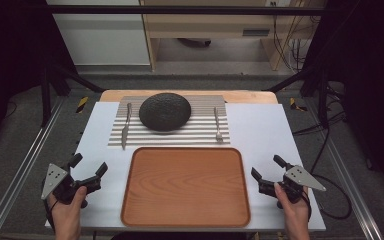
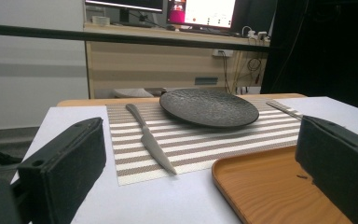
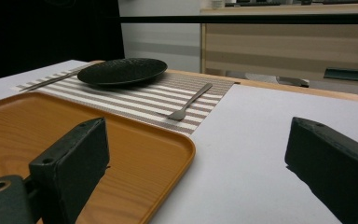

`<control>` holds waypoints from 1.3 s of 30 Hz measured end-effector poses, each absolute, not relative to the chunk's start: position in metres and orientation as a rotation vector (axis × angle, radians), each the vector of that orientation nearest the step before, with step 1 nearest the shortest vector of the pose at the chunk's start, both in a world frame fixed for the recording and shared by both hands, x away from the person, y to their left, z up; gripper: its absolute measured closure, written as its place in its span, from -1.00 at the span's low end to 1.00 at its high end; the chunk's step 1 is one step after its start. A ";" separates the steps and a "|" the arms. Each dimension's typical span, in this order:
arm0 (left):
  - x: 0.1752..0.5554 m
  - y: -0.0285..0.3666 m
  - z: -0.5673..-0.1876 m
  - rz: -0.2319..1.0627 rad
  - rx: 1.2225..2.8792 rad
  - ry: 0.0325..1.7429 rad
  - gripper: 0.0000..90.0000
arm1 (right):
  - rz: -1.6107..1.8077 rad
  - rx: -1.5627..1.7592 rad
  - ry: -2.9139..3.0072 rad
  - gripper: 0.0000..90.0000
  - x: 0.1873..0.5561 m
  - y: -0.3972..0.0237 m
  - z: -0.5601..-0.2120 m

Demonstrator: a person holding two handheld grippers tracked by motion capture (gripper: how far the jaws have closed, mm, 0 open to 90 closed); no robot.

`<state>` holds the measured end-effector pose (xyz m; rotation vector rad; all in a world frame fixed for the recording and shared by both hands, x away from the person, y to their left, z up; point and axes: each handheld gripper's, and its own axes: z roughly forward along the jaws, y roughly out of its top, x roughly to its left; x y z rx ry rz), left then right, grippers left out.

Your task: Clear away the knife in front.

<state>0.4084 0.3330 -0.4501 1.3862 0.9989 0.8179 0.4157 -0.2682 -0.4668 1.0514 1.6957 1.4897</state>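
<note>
Here the left gripper (image 1: 87, 169) is hovering at the lower left of the high view with its jaws spread apart and nothing between them, and the right gripper (image 1: 269, 167) is mirroring it at the lower right, jaws likewise apart and empty. Each is sitting in a hand (image 1: 69, 210) coming up from the bottom edge, the other hand (image 1: 291, 207) on the right, and both are pointing inward toward the middle, which looks like a ready stance on either side of the work.

Between them, in the lower centre, one wooden tray (image 1: 185, 186) is lying empty on the bench (image 1: 265, 125); judging by its place nearest the person, it is probably waiting to receive things. Just beyond it, in the centre of the frame, one striped placemat (image 1: 170, 134) is carrying a table setting: one dark plate (image 1: 164, 111) in the middle, one knife (image 1: 126, 125) to the plate's left and one fork (image 1: 217, 125) to its right, each lying lengthwise and apart from the plate. The knife is lying nearest the left gripper and the fork nearest the right, so each gripper is seemingly lined up for its own piece.

In the left gripper view the knife (image 2: 150, 139) is showing ahead between the jaws; in the right gripper view the fork (image 3: 189, 101) is lying ahead.
</note>
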 end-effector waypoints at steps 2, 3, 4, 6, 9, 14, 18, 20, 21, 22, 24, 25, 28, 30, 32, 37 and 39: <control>0.409 0.333 -0.450 0.820 1.390 1.006 -0.96 | 1.493 1.051 1.694 -0.86 0.416 -0.268 -0.467; 0.409 0.332 -0.450 0.821 1.392 1.009 -0.96 | 1.495 1.050 1.693 -0.86 0.415 -0.269 -0.467; 0.409 0.332 -0.451 0.820 1.392 1.013 -0.96 | 1.497 1.053 1.689 -0.86 0.415 -0.269 -0.466; 0.409 0.331 -0.451 0.816 1.395 1.024 -0.95 | 1.500 1.056 1.688 -0.87 0.414 -0.269 -0.466; 0.409 0.331 -0.452 0.811 1.397 1.033 -0.94 | 1.498 1.059 1.678 -0.88 0.414 -0.269 -0.465; 0.409 0.328 -0.454 0.798 1.431 1.051 -0.91 | 1.485 1.071 1.676 -0.89 0.415 -0.268 -0.466; 0.409 0.329 -0.452 0.799 1.419 1.055 -0.91 | 1.475 1.076 1.668 -0.90 0.415 -0.268 -0.466; 0.410 0.329 -0.452 0.804 1.422 1.063 -0.91 | 1.475 1.086 1.665 -0.90 0.416 -0.268 -0.466; 0.410 0.329 -0.452 0.804 1.422 1.063 -0.91 | 1.473 1.086 1.664 -0.90 0.416 -0.269 -0.467; 0.410 0.327 -0.451 0.803 1.422 1.072 -0.91 | 1.475 1.085 1.663 -0.90 0.415 -0.269 -0.466; 0.411 0.325 -0.450 0.806 1.433 1.066 -0.91 | 1.471 1.086 1.664 -0.91 0.415 -0.269 -0.466; 0.412 0.323 -0.449 0.809 1.436 1.064 -0.91 | 1.471 1.084 1.664 -0.91 0.415 -0.269 -0.466; 0.415 0.319 -0.445 0.811 1.448 1.055 -0.91 | 1.464 1.084 1.668 -0.91 0.414 -0.268 -0.465; 0.418 0.316 -0.441 0.814 1.463 1.057 -0.90 | 1.453 1.085 1.672 -0.91 0.414 -0.267 -0.465; 0.422 0.314 -0.437 0.832 1.482 1.058 -0.89 | 1.448 1.095 1.671 -0.91 0.415 -0.266 -0.466; 0.432 0.312 -0.431 0.819 1.507 1.061 -0.88 | 1.432 1.125 1.666 -0.90 0.417 -0.263 -0.465; 0.438 0.312 -0.428 0.815 1.513 1.063 -0.88 | 1.428 1.151 1.663 -0.88 0.418 -0.260 -0.464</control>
